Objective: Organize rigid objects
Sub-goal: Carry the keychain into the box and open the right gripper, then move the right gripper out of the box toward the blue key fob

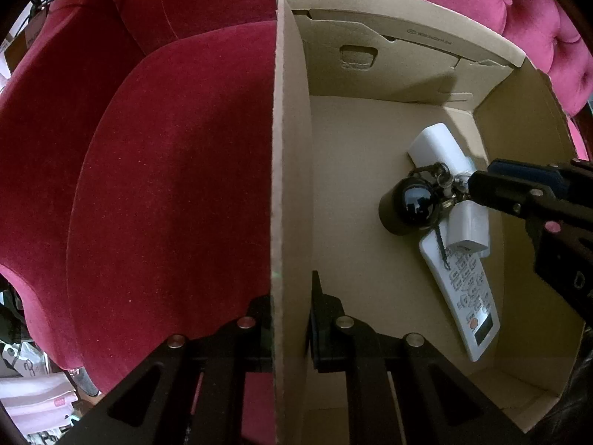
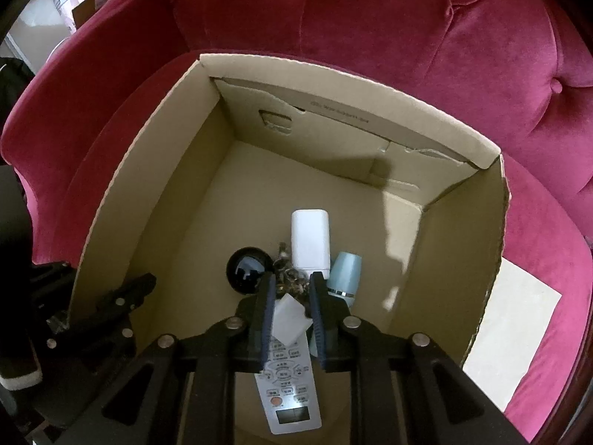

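Note:
An open cardboard box [image 1: 292,148] [image 2: 148,170] stands on a red velvet armchair. On its floor lie a white remote control [image 1: 467,289] [image 2: 291,389], a white power bank [image 1: 441,148] [image 2: 310,239], a black round object [image 1: 407,204] [image 2: 246,269], a small white charger [image 1: 467,226] [image 2: 289,320], a bunch of keys [image 2: 291,282] and a pale blue bottle [image 2: 344,272]. My left gripper [image 1: 291,319] is shut on the box's left wall. My right gripper [image 2: 291,285] [image 1: 481,178] is inside the box, jaws apart around the keys and the charger.
The armchair's seat [image 1: 166,185] lies left of the box and its tufted back [image 2: 370,29] rises behind. A pale sheet [image 2: 519,315] lies on the seat right of the box. Clutter [image 1: 29,389] lies on the floor at the far left.

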Demonstrator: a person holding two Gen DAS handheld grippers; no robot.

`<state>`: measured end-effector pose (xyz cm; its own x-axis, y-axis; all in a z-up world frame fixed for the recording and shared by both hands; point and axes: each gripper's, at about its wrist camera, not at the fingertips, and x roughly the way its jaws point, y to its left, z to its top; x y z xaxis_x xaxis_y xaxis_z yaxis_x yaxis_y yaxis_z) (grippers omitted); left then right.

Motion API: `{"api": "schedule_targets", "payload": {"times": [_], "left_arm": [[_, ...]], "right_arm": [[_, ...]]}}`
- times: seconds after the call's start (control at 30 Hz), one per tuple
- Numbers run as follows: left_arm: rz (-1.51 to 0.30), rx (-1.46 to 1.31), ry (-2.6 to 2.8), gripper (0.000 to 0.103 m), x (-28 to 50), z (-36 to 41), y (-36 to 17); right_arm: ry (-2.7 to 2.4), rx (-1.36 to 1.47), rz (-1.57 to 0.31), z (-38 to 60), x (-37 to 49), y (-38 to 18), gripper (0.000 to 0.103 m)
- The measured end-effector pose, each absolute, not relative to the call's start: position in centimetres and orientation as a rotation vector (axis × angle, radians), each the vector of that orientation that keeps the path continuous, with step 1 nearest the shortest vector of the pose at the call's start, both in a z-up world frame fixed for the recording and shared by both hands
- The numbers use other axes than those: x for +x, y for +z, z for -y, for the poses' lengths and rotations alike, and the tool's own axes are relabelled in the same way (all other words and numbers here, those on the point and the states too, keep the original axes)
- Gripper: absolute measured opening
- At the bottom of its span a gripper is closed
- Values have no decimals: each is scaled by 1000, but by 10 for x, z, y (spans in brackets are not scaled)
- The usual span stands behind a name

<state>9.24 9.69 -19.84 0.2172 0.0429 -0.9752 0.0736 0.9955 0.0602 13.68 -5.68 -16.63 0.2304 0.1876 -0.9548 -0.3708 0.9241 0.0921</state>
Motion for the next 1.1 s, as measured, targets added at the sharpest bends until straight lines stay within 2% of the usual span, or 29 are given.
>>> {"api": "schedule_targets", "payload": {"times": [0.17, 0.33, 0.5, 0.67, 0.87, 1.1], "left_arm": [[-1352, 100, -19, 12, 92, -97, -197], [-1353, 101, -18, 12, 93, -97, -197], [-1354, 102, -19, 12, 94, -97, -197], [-1354, 102, -17, 12, 94, -97, -197], [-1354, 102, -18, 12, 93, -97, -197], [-1354, 105, -19, 12, 93, -97, -197]], "right_arm": [[385, -162, -1275, 56, 131, -160, 40], [378, -160, -1256, 57, 128, -155, 42], [372, -147, -1232, 61, 126, -145, 48], [366, -134, -1201, 64, 125, -132, 69], [348, -134, -1164, 72, 123, -116, 88], [335, -129, -1127, 78, 118, -102, 100]]}}
